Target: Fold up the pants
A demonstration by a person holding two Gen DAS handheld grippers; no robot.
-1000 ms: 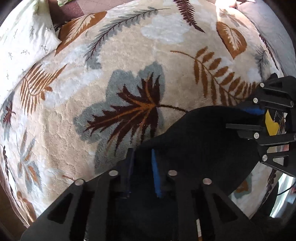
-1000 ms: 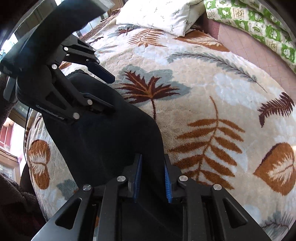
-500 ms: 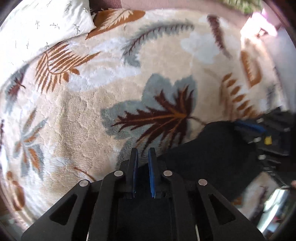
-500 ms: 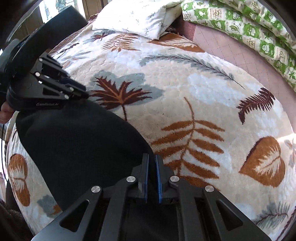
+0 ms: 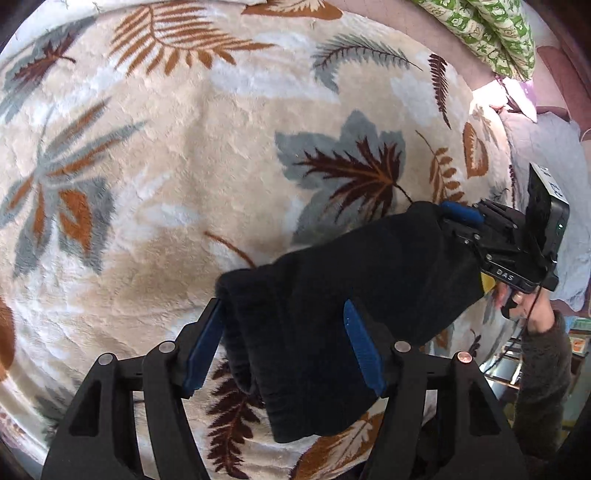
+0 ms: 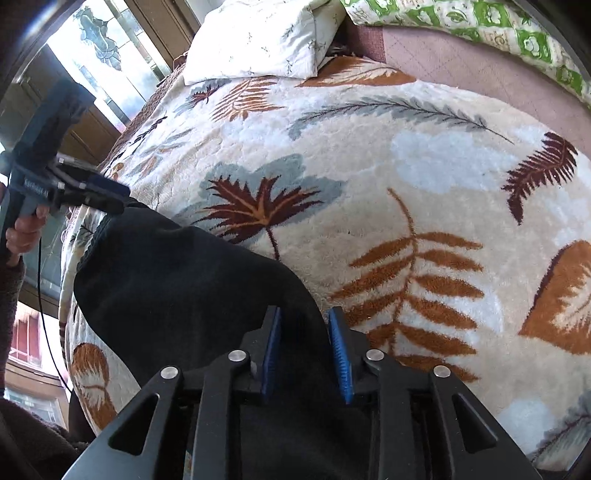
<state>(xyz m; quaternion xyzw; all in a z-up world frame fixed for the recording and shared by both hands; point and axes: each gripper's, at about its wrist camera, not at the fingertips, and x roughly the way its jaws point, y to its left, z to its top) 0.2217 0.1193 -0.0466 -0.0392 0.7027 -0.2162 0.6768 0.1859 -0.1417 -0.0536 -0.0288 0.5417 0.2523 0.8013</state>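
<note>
The black pants [image 5: 343, 295] lie folded into a thick bundle on the leaf-patterned blanket [image 5: 184, 184]. My left gripper [image 5: 284, 325] is wide open, its blue pads on either side of the bundle's near end. My right gripper [image 6: 304, 332] is partly open, with the pants' corner [image 6: 177, 280] lying loose between its pads. In the left wrist view the right gripper [image 5: 461, 218] sits at the bundle's far right corner. In the right wrist view the left gripper [image 6: 107, 195] is at the bundle's far left corner.
A white pillow [image 6: 266, 37] lies at the head of the bed, with a green patterned quilt [image 6: 480, 26] beside it. Windows [image 6: 99, 62] are on the left. The blanket's edge [image 6: 70, 314] drops off near the pants. A grey sheet [image 5: 546, 177] lies at the right.
Both grippers were shut on the pants half a second ago and have since opened, the left wide, the right partly. The pants have settled onto the blanket.
</note>
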